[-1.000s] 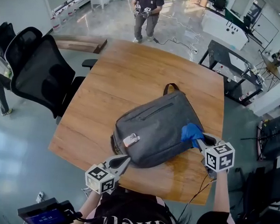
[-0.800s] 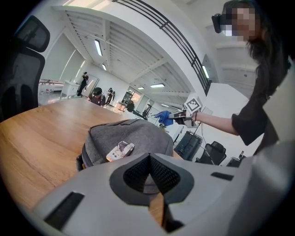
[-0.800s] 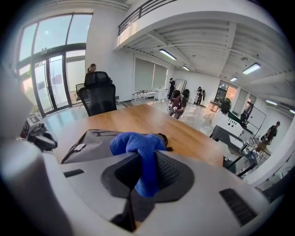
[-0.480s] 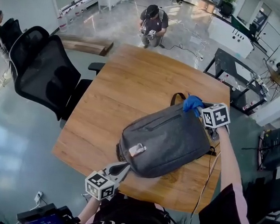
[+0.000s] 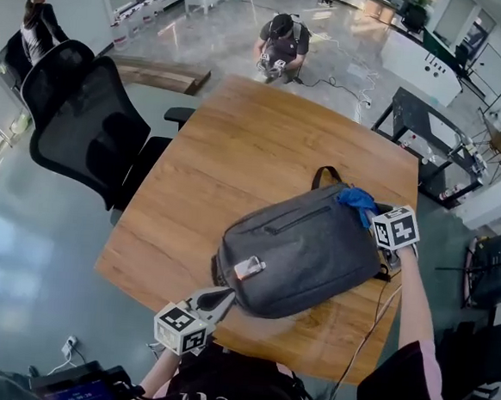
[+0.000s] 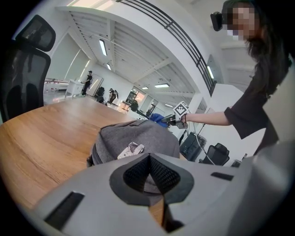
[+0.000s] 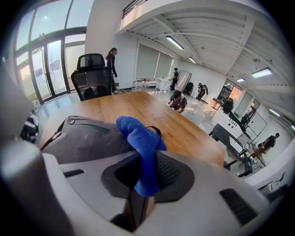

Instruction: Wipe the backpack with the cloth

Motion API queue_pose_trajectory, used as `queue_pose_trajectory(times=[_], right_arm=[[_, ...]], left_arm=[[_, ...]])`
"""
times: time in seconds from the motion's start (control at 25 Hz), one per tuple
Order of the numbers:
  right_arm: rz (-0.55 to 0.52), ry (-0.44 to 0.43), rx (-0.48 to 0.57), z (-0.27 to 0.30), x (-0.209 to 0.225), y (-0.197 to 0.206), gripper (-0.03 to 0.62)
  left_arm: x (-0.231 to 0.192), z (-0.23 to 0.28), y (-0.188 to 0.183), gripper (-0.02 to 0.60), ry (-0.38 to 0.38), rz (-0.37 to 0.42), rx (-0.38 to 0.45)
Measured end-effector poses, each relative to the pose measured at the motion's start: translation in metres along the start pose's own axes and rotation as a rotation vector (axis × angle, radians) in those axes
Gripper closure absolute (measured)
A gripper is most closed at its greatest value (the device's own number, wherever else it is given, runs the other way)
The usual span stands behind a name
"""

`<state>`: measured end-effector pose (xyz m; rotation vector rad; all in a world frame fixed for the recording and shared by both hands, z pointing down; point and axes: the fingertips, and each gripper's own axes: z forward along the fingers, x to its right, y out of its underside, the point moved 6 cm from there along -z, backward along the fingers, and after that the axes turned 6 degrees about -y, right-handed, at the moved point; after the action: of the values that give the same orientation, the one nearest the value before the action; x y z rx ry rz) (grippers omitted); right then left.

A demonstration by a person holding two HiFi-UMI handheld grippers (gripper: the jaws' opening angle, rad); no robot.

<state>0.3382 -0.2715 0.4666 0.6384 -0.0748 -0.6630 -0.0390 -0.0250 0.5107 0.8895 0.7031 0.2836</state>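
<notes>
Head view first: we have the backpack (image 5: 303, 246) lying flat on the table (image 5: 238, 142), the right gripper (image 5: 369, 209) holding the blue cloth (image 5: 357, 197) at its far corner by the handle, the left gripper (image 5: 224, 296) at its near edge. Left gripper view: jaws together, empty. Right gripper view: jaws clamped on the cloth. We judge the wipe under way; next, a firm drag back across the fabric
</notes>
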Motion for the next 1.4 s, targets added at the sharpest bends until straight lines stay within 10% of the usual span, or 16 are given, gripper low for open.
queue_pose_trajectory(times=[0.64, 1.4], right_arm=[[0.236, 0.028, 0.043, -0.094, -0.049, 0.166, 0.525], [0.441, -0.057, 0.263, -0.102, -0.161, 0.193, 0.525]], left_arm=[[0.044, 0.015, 0.008, 0.583, 0.066, 0.059, -0.028], [0.032, -0.054, 0.081, 0.583, -0.137, -0.003, -0.051]])
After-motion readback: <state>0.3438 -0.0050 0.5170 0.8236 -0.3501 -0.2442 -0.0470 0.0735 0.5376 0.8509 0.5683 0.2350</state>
